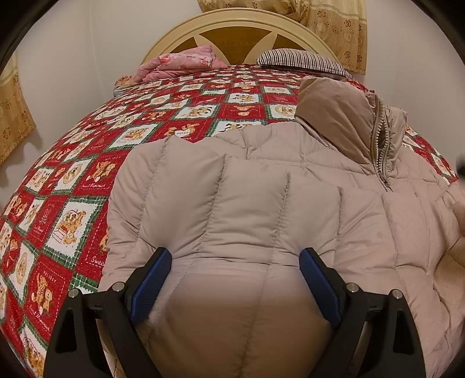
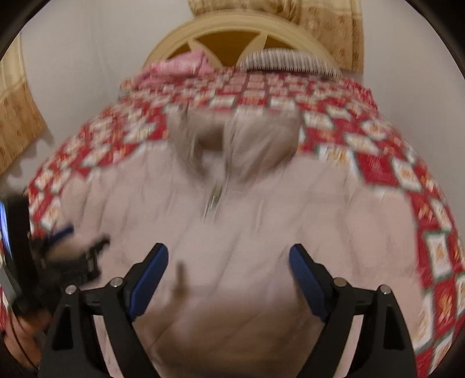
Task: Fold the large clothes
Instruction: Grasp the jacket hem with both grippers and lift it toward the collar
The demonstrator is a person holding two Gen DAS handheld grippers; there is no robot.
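Jacket: I see a beige quilted puffer jacket [image 1: 255, 197] lying on the bed, front up, spread over the near half of the bedspread.
Jacket surface: puffy channels with stitched seams running away from me; the fabric is matte and softly creased, with a folded layer on the side under my left tool.
Collar: the collar [image 1: 343, 122] stands up at the far end, with a zipper [image 1: 380, 145] partly open below it; in the right wrist view the zipper [image 2: 215, 194] runs down the middle of the chest.
Left tool: my left tool [image 1: 235, 261] has its blue pads [image 1: 154, 279] spread wide, low over the puffy fold; I cannot tell whether they touch the fabric, and they clamp nothing.
Right tool: my right tool [image 2: 229, 258] is also spread wide over the jacket's lower middle, with nothing clamped between the pads; this view is blurred.
Other rig: at the left edge of the right wrist view I see the left tool's body, partly hidden and blurred.
Bed: a red, white and green patchwork bedspread [image 1: 72, 180] with teddy-bear squares covers it.
Far end: a pink folded quilt [image 1: 180, 64] and a striped pillow [image 1: 302, 59] lie by the cream headboard [image 1: 232, 23].
Walls: patterned yellow curtains [image 1: 334, 26] hang behind.
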